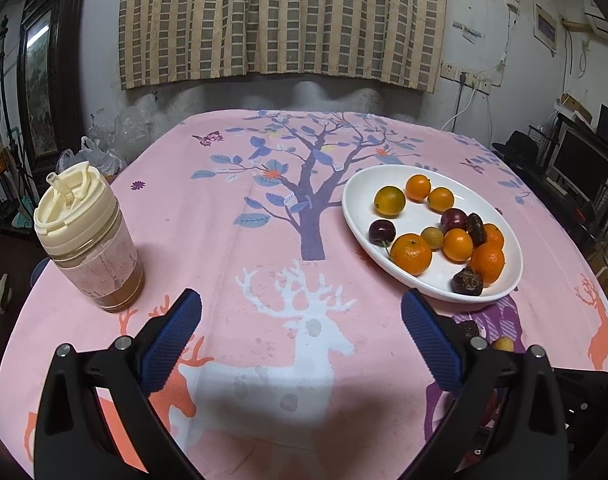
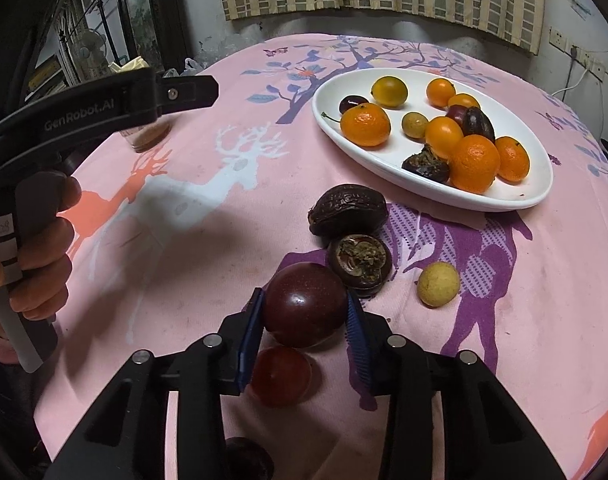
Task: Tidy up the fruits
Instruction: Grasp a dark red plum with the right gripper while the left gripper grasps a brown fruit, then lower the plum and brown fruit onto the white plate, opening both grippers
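A white oval plate (image 1: pixel 356 216) (image 2: pixel 384 160) holds several oranges, dark cherries, wrinkled dark fruits and a small yellow fruit. My right gripper (image 2: pixel 306 308) is shut on a dark purple round fruit (image 2: pixel 304 304) just above the pink cloth, near the plate's front. Beside it lie a wrinkled dark fruit (image 2: pixel 348 210), a cut dark fruit (image 2: pixel 360 264), a small yellow fruit (image 2: pixel 438 284) and a red fruit (image 2: pixel 280 376) under the fingers. My left gripper (image 1: pixel 302 336) is open and empty over the white deer print, left of the plate.
A jar with a cream lid (image 1: pixel 88 240) stands at the table's left. The pink patterned tablecloth (image 1: pixel 264 220) covers the round table. Plastic bags (image 1: pixel 92 156) lie at the far left edge. Shelves and a monitor (image 1: pixel 576 164) stand off to the right.
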Tool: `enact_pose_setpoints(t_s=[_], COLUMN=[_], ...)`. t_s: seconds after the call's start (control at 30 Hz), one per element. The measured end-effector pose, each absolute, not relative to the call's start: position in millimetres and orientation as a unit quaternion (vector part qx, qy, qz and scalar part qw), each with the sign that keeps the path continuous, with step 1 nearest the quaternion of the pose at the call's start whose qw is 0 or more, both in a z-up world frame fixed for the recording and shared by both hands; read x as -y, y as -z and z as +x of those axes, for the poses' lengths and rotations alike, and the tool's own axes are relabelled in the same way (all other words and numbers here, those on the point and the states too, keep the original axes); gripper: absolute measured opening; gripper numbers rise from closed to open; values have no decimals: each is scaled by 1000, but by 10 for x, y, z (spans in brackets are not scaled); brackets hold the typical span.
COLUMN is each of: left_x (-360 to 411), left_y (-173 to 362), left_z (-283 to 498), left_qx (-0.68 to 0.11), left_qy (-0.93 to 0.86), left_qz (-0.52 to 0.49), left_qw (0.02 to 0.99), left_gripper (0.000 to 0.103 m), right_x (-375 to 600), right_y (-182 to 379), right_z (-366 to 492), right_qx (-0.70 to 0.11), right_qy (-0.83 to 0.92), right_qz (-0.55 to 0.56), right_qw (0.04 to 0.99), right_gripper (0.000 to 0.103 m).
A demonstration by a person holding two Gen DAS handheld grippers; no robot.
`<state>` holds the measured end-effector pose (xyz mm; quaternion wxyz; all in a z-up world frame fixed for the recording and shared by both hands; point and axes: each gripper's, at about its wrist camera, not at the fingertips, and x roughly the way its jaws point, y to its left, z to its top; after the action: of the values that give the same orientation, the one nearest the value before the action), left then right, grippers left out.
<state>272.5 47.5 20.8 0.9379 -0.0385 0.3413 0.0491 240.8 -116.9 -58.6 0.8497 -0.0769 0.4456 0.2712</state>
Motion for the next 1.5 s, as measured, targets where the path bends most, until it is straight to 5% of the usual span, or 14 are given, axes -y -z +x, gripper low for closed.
enact_pose_setpoints(t_s=[0.3, 0.5, 0.9, 1.07, 1.5], left_x=[-282, 177, 511, 557, 284], left_y=[-66, 122, 356, 388, -67], left_z=[2766, 2896, 3130, 3107, 2891], left_qx=[-374, -400, -434, -438, -370], left_qy=[57, 113, 121, 145, 122], left_qz=[-79, -32, -18, -18, -44], left_qw=[922, 909, 893, 887, 920], left_gripper=[98, 64, 62, 39, 38], right_x=[1721, 1998, 2018, 2012, 1983], right_y=[217, 114, 105, 102, 16], right_z=[2519, 2564, 2538, 2536, 2555], right_qx=[-405, -387, -386, -386, -337], right_qy=[-249, -223, -223, -222, -209], right_qz=[38, 77, 76, 76, 47], right_qw=[879, 891, 892, 892, 917], right_gripper=[40, 40, 40, 40, 40])
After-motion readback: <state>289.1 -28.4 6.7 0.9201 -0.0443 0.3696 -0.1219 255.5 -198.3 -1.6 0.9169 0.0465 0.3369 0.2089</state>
